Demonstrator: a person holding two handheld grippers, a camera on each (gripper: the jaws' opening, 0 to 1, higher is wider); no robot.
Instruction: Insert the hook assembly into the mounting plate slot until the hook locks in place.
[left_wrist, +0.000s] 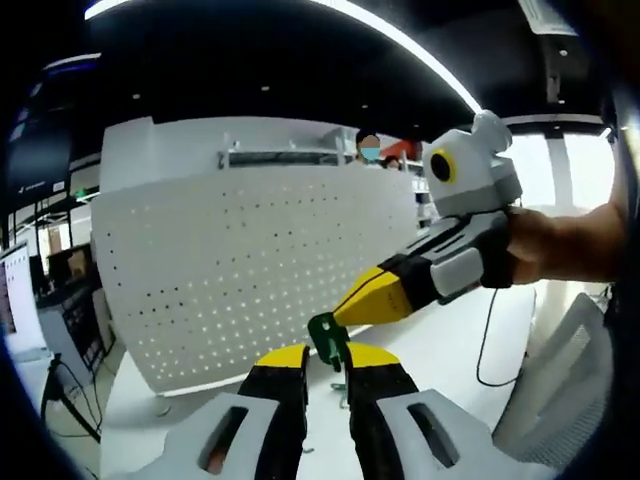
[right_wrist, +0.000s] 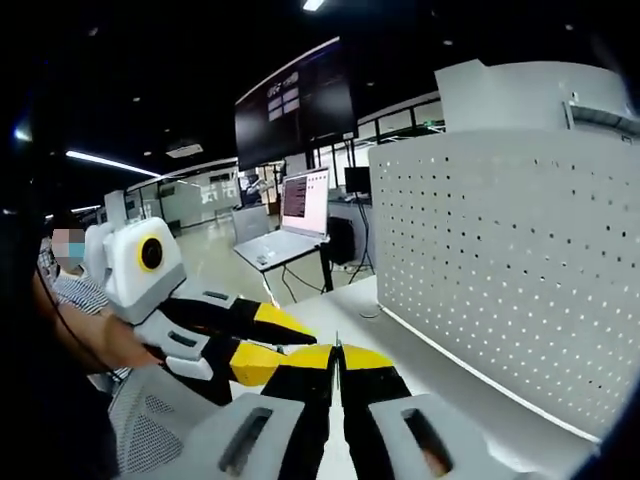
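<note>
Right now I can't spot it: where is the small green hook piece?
In the left gripper view, the small green hook piece sits low centre, pinched at the right gripper's yellow tip, before the white perforated panel.

Green hook half covered just ahead of the left gripper, lower part lost between the yellow tips; grip of the right gripper on it impossible to judge. In the right gripper view, hook hidden behind the right gripper with tips pressed together. White perforated plate cut off beyond the tips at the frame edge, slots too small to tell. Laptop screen blurred.
</note>
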